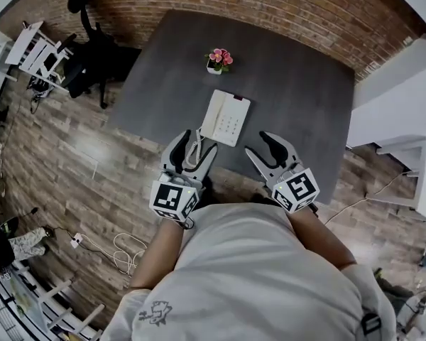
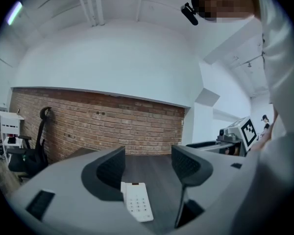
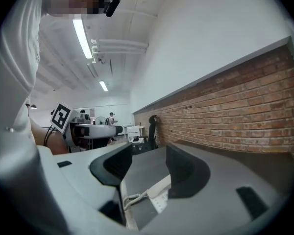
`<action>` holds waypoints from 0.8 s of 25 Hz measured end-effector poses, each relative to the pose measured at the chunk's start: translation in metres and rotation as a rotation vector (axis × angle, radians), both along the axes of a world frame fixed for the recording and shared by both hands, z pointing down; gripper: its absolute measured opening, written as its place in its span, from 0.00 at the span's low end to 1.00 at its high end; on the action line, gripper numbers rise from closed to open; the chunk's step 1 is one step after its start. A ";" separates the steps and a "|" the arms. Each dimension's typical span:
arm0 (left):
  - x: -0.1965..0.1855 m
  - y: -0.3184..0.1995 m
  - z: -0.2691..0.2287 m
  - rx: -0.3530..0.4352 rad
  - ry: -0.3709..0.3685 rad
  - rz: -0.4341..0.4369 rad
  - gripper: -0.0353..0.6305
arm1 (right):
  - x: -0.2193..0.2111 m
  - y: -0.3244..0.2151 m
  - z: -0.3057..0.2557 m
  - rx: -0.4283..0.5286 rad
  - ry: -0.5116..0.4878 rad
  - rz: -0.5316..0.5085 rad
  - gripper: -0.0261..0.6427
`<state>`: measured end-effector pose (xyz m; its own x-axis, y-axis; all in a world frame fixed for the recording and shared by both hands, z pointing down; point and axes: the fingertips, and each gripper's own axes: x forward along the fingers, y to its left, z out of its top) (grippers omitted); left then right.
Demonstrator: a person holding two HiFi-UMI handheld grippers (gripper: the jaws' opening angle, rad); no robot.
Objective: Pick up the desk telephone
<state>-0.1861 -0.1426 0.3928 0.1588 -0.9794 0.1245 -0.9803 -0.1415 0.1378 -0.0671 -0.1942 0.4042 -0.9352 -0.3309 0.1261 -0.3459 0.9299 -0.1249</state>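
The white desk telephone (image 1: 226,117) lies near the front edge of the dark grey table (image 1: 298,98), its handset on the left side and its coiled cord (image 1: 193,148) trailing toward me. My left gripper (image 1: 195,145) is open just in front of the phone, with the cord between its jaws and nothing gripped. My right gripper (image 1: 268,148) is open to the right of the phone, over the table edge. In the left gripper view the keypad of the telephone (image 2: 137,202) shows low between the open jaws of the left gripper (image 2: 148,168). The right gripper view shows the telephone (image 3: 159,192) and cord (image 3: 131,199) beyond the open right gripper (image 3: 149,168).
A small pot of pink flowers (image 1: 218,60) stands behind the phone. A brick wall (image 1: 270,6) runs along the table's far side. A black office chair (image 1: 92,55) and a white rack (image 1: 35,48) stand at the left, white furniture (image 1: 412,162) at the right, and cables (image 1: 124,251) lie on the floor.
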 end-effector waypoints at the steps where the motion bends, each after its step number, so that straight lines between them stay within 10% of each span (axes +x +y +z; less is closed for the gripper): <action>1: -0.007 -0.003 0.000 -0.001 0.001 0.023 0.52 | -0.006 -0.002 0.000 -0.004 0.002 0.026 0.37; 20: -0.090 -0.035 0.026 -0.060 0.022 0.317 0.52 | -0.065 -0.010 0.023 -0.078 0.014 0.347 0.36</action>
